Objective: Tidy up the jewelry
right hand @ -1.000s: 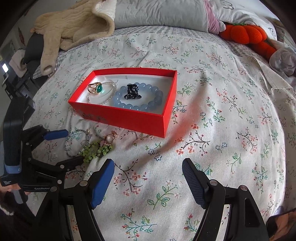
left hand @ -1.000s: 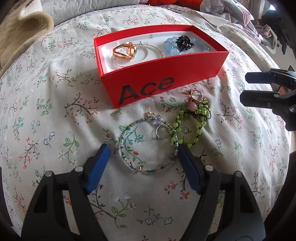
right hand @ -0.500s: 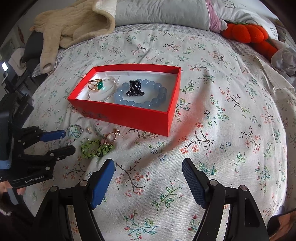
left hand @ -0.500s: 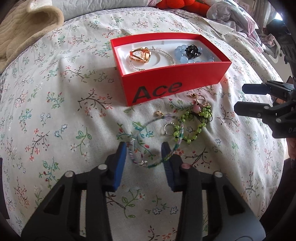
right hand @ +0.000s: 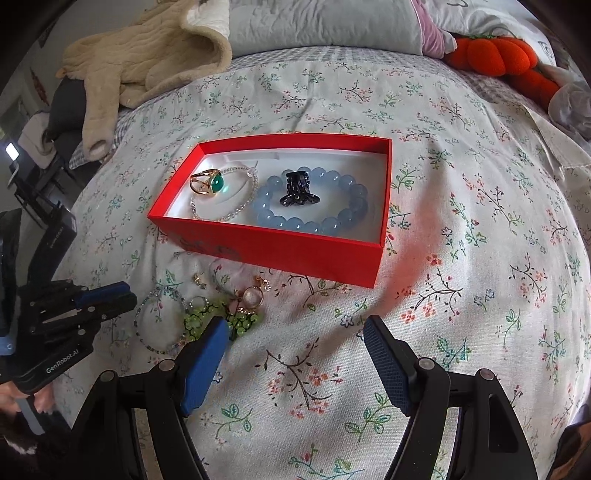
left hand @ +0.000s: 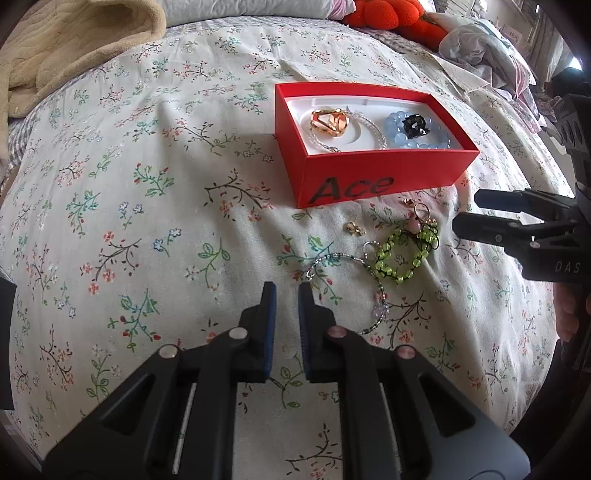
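A red box lies on the floral bedspread and holds a gold ring, a clear bead bracelet, a blue bead bracelet and a black clip. In front of it lie a thin multicolour bead bracelet, a green bead bracelet, a pink-stone ring and small earrings. My left gripper is nearly shut and empty, just left of the thin bracelet. My right gripper is open and empty, right of the loose jewelry.
A beige blanket and a grey pillow lie at the head of the bed. An orange plush and crumpled clothes lie at the far right. The bedspread slopes away at its edges.
My left gripper closed its fingers and drew back to the left, off the thin bracelet, which now lies to its right. The right gripper moved slightly toward the box.
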Available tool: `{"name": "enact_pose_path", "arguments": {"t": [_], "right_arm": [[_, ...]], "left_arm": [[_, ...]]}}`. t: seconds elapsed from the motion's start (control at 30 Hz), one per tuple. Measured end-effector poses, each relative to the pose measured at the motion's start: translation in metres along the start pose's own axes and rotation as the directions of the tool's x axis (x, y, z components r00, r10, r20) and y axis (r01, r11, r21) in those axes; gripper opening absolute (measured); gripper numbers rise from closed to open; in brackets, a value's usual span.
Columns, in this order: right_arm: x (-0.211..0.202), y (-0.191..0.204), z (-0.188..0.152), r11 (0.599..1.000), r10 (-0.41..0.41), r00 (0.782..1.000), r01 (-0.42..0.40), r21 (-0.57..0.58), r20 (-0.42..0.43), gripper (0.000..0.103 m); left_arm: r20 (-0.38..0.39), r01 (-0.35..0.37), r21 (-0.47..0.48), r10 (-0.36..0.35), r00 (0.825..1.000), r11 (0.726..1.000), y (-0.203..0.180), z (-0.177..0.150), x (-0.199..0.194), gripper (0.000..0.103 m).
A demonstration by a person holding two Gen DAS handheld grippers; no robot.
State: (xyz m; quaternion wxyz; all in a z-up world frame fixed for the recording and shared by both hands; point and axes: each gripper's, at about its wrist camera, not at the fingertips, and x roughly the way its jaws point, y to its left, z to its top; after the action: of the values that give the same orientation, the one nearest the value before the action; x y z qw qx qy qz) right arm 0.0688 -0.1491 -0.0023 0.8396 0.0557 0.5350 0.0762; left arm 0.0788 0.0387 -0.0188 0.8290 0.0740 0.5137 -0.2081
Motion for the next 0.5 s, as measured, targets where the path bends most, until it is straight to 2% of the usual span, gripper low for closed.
{"name": "enact_pose_path", "arguments": {"t": [0.1,0.17,0.27,0.4,0.5], "right_arm": [[0.004,0.006,0.003,1.0,0.016,1.0,-0.016,0.022,-0.003,0.074],[0.008,0.011,0.005,0.998,0.049,0.999,-0.048,0.042,-0.02,0.064],[0.018,0.019,0.003,0.994,0.083,0.995,-0.078,0.072,-0.063,0.06],[0.032,0.027,0.0,0.995,0.055,0.995,-0.047,0.093,-0.082,0.06],[0.035,0.03,0.0,0.997,0.01,0.997,-0.004,0.075,-0.08,0.057]], "left_arm": [[-0.008,0.006,-0.029,-0.007,1.0,1.0,0.004,0.0,0.0,0.013],[-0.008,0.027,-0.058,-0.027,1.0,0.998,0.006,0.001,0.001,0.013],[-0.011,0.057,-0.096,-0.058,0.998,0.994,0.007,0.004,0.004,0.017],[-0.024,0.051,-0.099,-0.054,0.998,0.994,0.002,0.006,0.008,0.02],[-0.048,0.017,-0.096,-0.022,0.999,0.995,-0.001,0.007,0.015,0.02]]}}
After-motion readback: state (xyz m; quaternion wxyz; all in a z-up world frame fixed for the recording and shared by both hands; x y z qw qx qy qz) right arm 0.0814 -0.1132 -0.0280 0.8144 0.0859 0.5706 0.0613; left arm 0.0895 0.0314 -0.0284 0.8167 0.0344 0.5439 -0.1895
